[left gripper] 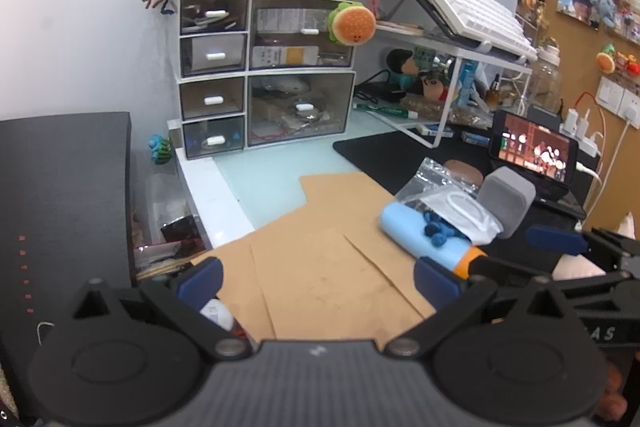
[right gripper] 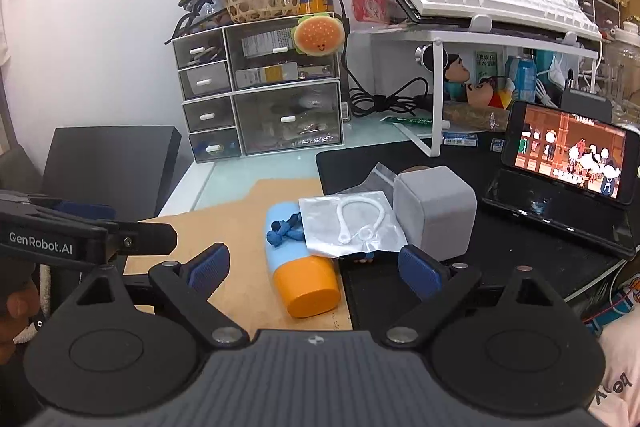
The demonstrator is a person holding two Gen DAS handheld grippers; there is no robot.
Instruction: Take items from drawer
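A clear-fronted drawer unit with white handles stands at the back of the desk, all its drawers pushed in. In front of it lie a light blue tube with an orange cap, a small blue knotted cord, a clear bag holding a white loop and a grey box. My left gripper hovers open over brown paper, holding nothing. My right gripper is open just short of the tube's cap, not touching it.
A black box sits left of the desk edge. A phone playing video leans at the right on a black mat. A white shelf carries a keyboard. A burger plush hangs on the drawer unit.
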